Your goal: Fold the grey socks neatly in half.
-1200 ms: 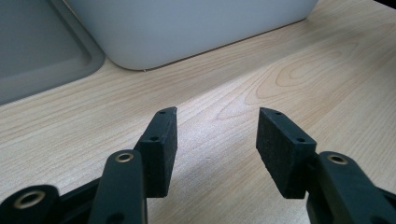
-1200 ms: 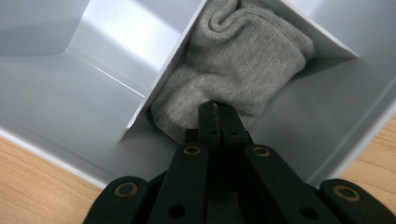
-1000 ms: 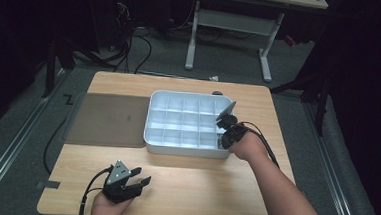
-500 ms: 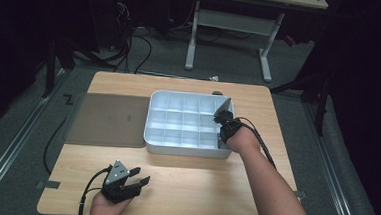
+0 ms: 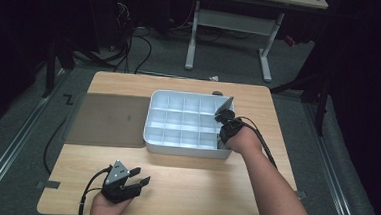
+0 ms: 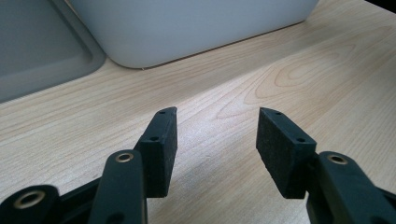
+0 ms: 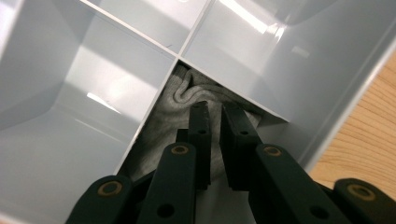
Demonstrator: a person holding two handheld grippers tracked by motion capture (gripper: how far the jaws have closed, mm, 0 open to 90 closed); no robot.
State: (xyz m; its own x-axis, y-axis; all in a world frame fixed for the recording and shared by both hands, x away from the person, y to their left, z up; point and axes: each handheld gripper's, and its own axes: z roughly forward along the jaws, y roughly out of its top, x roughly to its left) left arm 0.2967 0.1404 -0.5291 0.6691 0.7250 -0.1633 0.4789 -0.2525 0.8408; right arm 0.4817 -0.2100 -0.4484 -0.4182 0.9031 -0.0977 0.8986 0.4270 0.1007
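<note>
A white tray (image 5: 150,120) divided into several compartments stands on the wooden table. My right gripper (image 5: 222,118) reaches down into a compartment at its right end. In the right gripper view its jaws (image 7: 215,109) stand a narrow gap apart, tips down against a crumpled grey cloth (image 7: 173,116) that lies in that compartment. The jaws have just been opening, and I see no cloth pinched between the pads. My left gripper (image 5: 141,180) rests near the table's front edge, open and holding nothing (image 6: 217,116).
A dark grey flat lid (image 5: 107,120) lies left of the tray, touching it; its corner (image 6: 42,46) and the tray's wall (image 6: 187,23) are ahead of the left gripper. The other compartments look bare. Desk legs and cables stand beyond the table.
The right hand has edged slightly left, farther over the tray's right end. The left gripper has not moved.
</note>
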